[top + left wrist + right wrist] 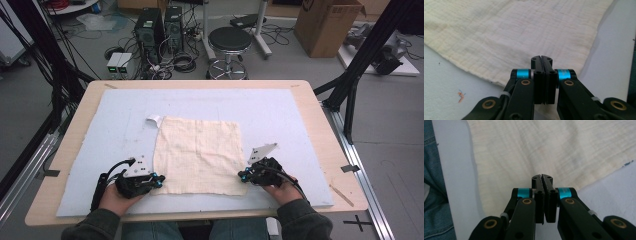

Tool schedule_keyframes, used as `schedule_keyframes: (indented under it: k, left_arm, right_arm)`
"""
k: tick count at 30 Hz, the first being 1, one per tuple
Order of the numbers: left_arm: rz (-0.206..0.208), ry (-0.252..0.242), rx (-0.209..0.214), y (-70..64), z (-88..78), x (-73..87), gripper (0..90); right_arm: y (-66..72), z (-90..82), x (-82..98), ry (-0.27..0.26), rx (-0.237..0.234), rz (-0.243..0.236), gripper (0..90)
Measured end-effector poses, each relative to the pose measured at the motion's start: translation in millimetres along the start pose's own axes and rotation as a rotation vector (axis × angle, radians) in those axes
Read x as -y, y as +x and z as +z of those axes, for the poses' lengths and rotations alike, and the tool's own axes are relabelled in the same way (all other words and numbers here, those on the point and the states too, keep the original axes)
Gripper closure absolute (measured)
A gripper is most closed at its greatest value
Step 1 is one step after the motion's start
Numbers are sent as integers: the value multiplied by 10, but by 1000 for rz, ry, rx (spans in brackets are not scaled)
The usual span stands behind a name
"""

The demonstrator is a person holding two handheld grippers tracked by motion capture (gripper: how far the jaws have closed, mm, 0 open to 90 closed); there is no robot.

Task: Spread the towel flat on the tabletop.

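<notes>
Cream cloth (198, 155) flat on pale blue mat (280, 107), mid-table. Left gripper (159, 181) at near left corner, right gripper (242, 175) at near right corner. Both jaw pairs pressed together, apparently pinching cloth edge; hem between pads hard to make out.

A lab: computer towers (160, 27) and tangled cables (182, 62) at 12 o'clock, stool (229, 42), cardboard box (327, 25) at 1 o'clock.

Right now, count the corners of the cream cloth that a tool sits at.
2. The left tool sits at the near left corner of the cloth, the right tool at the near right corner. Both far corners lie free on the blue mat.
</notes>
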State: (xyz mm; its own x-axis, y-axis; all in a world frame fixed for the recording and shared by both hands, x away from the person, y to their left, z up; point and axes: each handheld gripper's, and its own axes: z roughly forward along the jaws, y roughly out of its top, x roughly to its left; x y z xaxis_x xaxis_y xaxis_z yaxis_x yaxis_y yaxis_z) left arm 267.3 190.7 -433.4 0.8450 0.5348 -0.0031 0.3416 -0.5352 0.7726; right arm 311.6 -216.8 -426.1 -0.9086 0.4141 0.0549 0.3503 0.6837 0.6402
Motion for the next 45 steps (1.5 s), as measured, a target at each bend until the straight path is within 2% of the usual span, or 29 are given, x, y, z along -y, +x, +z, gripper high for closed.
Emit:
schedule_keyframes:
  k: [1, 5, 9, 12, 14, 16, 19, 23, 24, 27, 29, 36, 45]
  left_arm:
    - [2, -6, 4, -11, -20, 5, 885]
    - [9, -21, 4, -40, -79, 15, 884]
    - [3, -53, -6, -58, -143, 21, 871]
    - [-12, -50, -17, -39, -140, 37, 719]
    - [-23, -48, -31, -24, -131, 49, 645]
    - [-25, -45, -39, -9, -122, 57, 607]
    - [-31, -41, -42, 4, -104, 56, 587]
    - [-20, -37, -38, -8, -80, 50, 604]
    - [-22, -37, -36, -12, -74, 50, 605]
    - [-21, -33, -46, -3, -70, 46, 595]
    - [-28, -40, -45, 11, -74, 49, 591]
    - [-68, -69, -60, 61, -118, 54, 556]
    - [-73, -84, -65, 78, -154, 40, 511]
  right_arm:
    - [8, -15, 15, -3, -3, 11, 890]
    - [41, -25, 36, -6, 1, -6, 888]
    - [54, -43, 42, -21, -3, -4, 877]
    - [27, -71, 70, -48, -15, 32, 767]
    - [17, -86, 90, -69, -23, 50, 713]
    - [22, -89, 88, -79, -22, 46, 669]
    - [50, -73, 59, -92, -22, 28, 636]
    - [83, -57, 37, -107, -26, 14, 611]
    - [88, -52, 33, -117, -14, 9, 598]
    - [89, -48, 26, -128, 3, 21, 546]
    - [76, -41, 18, -137, 1, 30, 542]
    - [39, -37, -2, -163, 25, 54, 470]
    - [-10, -64, 9, -188, 44, 84, 385]
